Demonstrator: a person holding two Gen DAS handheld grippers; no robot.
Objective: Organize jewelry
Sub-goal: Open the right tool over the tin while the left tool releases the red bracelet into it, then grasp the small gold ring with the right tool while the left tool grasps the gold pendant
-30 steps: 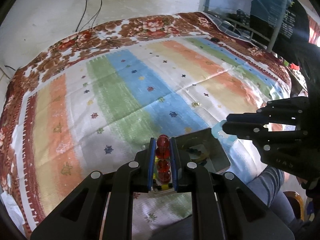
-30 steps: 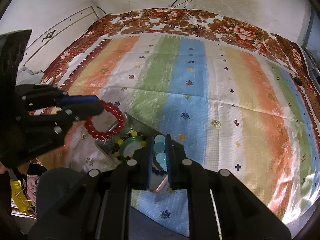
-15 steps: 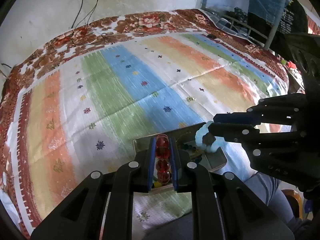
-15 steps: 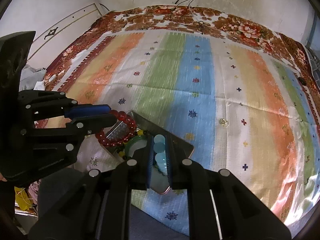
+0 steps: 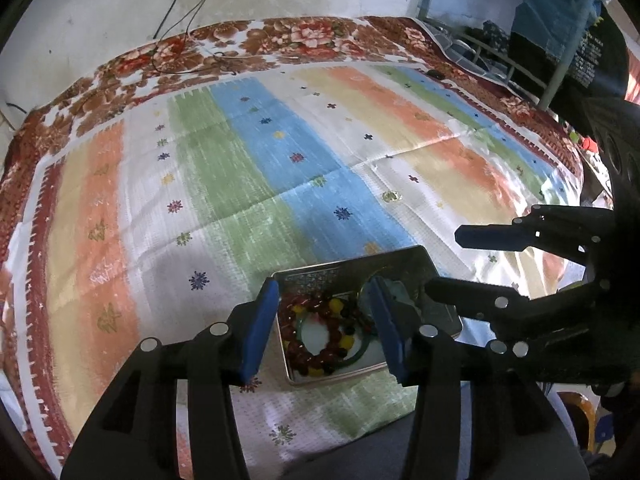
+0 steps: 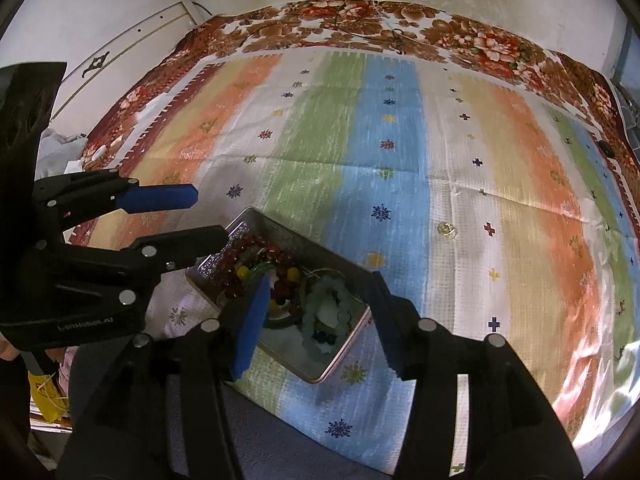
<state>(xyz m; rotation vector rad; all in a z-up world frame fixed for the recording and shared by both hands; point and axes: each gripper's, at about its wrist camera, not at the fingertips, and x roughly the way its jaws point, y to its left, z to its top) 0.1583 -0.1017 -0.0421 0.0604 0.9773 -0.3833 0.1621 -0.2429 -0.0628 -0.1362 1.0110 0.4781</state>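
Wide open striped bedspread (image 5: 248, 184) beyond the tray (image 5: 424, 258), nothing standing on it, so there's free passage forward and out to both sides. Close in it's tight: the left claw (image 5: 324, 328) and right claw (image 6: 316, 320) both hang over the tray (almost side by side). The cables (image 5: 188, 44) at the far wall probably lie flat.

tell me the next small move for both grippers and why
Probably lift both straight up and away from the tray. Each hand-held gripper, left and right, has just been opening and holds nothing; the red bead bracelet and pale green bracelet lie in the tray.
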